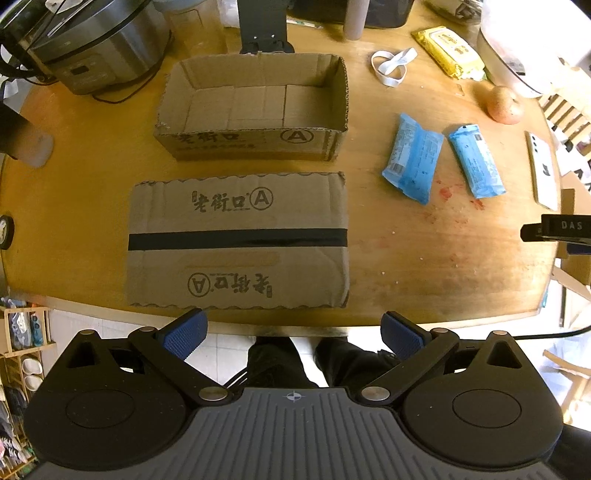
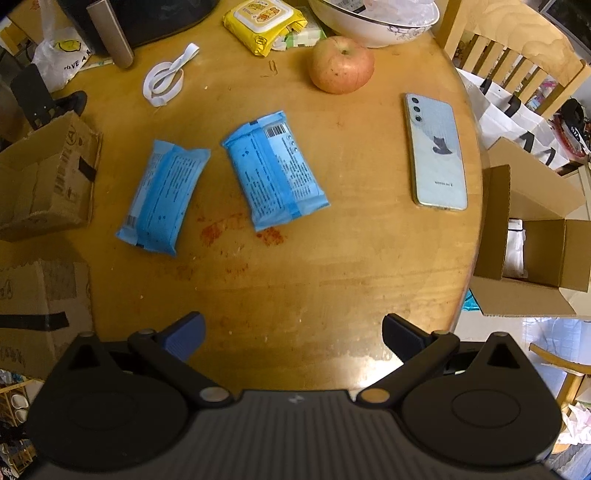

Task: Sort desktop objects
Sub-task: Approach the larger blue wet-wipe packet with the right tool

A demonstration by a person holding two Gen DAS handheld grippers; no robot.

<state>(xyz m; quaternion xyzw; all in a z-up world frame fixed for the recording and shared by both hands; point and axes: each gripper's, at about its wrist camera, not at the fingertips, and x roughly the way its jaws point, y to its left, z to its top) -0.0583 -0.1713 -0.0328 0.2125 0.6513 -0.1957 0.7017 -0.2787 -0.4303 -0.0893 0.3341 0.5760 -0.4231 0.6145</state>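
Note:
Two blue wipe packs lie side by side on the wooden table: the left pack (image 1: pixel 413 158) (image 2: pixel 162 197) and the right pack (image 1: pixel 477 160) (image 2: pixel 275 171). An open cardboard box (image 1: pixel 255 107) (image 2: pixel 44 173) stands empty at the table's middle, and a flat cardboard lid (image 1: pixel 238 240) with a black tape stripe lies in front of it. My left gripper (image 1: pixel 293 332) hovers open just off the table's near edge, facing the lid. My right gripper (image 2: pixel 291 336) is open above the near edge, well short of the packs. Neither holds anything.
A white phone (image 2: pixel 436 151) (image 1: pixel 543 170) lies right of the packs, an apple (image 2: pixel 341 64) (image 1: pixel 504 103) behind them. A yellow wipes pack (image 2: pixel 264 22), a white band (image 2: pixel 166 79), a bowl (image 2: pixel 373 22) and a rice cooker (image 1: pixel 96 40) sit at the back. A person's legs (image 1: pixel 314 362) show below.

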